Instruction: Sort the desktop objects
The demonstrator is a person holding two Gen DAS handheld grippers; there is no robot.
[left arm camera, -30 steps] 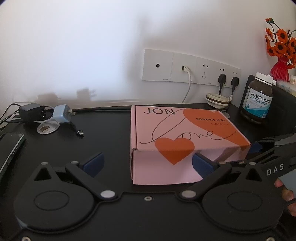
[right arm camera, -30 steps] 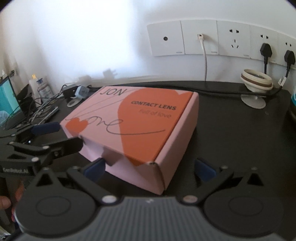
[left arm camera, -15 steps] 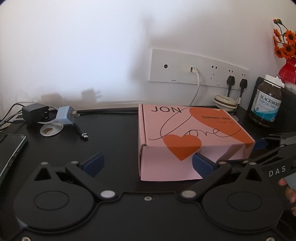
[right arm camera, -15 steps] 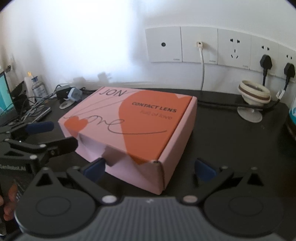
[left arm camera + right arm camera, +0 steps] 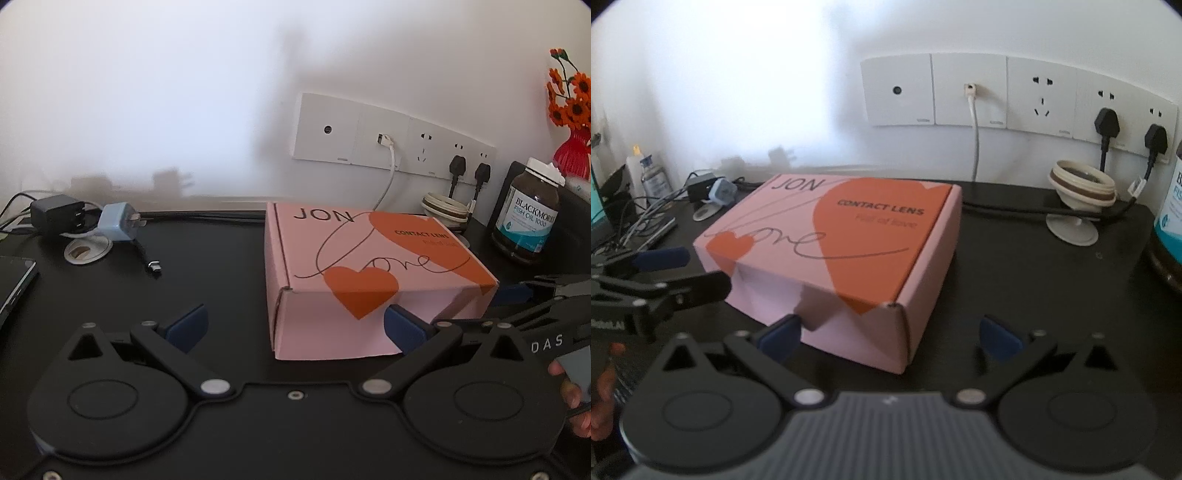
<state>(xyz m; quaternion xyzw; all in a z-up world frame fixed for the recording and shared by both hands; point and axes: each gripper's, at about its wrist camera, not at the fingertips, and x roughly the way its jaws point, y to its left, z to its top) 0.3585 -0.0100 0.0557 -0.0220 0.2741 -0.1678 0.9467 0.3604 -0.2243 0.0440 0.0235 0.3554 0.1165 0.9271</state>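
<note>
Box (image 5: pixel 373 280) is set mid-desk (image 5: pixel 214 266), nearer the back edge. Chargers (image 5: pixel 88 221) and a phone (image 5: pixel 14 284) are found toward the desk's left edge. A bottle (image 5: pixel 528 218) is placed by the right edge. Wall sockets (image 5: pixel 391 144) are mounted behind the back edge, w/ a small stand (image 5: pixel 1078 199) just before them.

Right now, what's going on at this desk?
A person holds a gripper in each hand, both aimed at the closed pink box on the black desk. The left gripper and right gripper have open jaws near the box's front corners, gripping nothing. The fish oil bottle and blue charger lie untouched.
</note>
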